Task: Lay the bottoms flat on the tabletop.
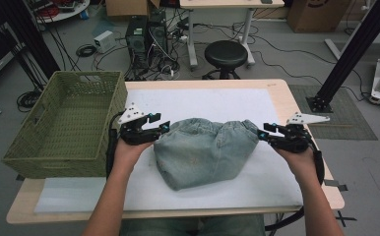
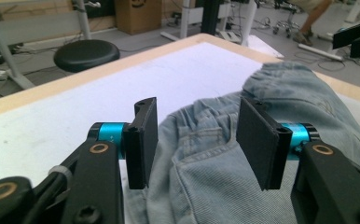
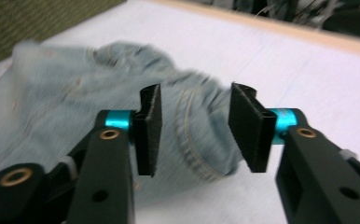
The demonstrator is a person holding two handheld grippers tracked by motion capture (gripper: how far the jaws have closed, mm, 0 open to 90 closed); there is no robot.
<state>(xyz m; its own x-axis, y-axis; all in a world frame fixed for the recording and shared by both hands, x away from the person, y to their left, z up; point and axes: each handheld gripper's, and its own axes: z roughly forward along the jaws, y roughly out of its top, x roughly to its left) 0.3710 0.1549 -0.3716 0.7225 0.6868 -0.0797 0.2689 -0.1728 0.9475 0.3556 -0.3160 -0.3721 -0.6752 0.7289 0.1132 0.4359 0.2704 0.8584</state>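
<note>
— Left gripper (image 1: 161, 127): logged at the left end of the folded jeans (image 1: 205, 150), jaws parted, nothing pinched. Denim seen between the pads in the left gripper view, pads (image 2: 146, 140) clear of the cloth on both sides.

— Right gripper (image 1: 264, 134)?

— Entered at the opposite end, just off the right edge of the bundle, jaws likewise spread and holding nothing. Cloth noted ahead of and below the jaws in the right gripper view, somewhat blurred.

— Position of the jeans?

— Listed mid-table on the white mat (image 1: 227, 105), bunched into a rounded heap. Long axis recorded running left to right, one gripper at each end. Waistband side toward the far edge, as far as could be told.

— Woven basket (image 1: 65, 125)?

— Catalogued at the left of the table, beside the left gripper, well apart from the right. No contents made out.

— Bearing for the coming move?

— Judged a two-ended regrip or a carry leftward: bundle flanked evenly, neither gripper clearly nearer to the cloth, left one nearer to the basket.
</note>
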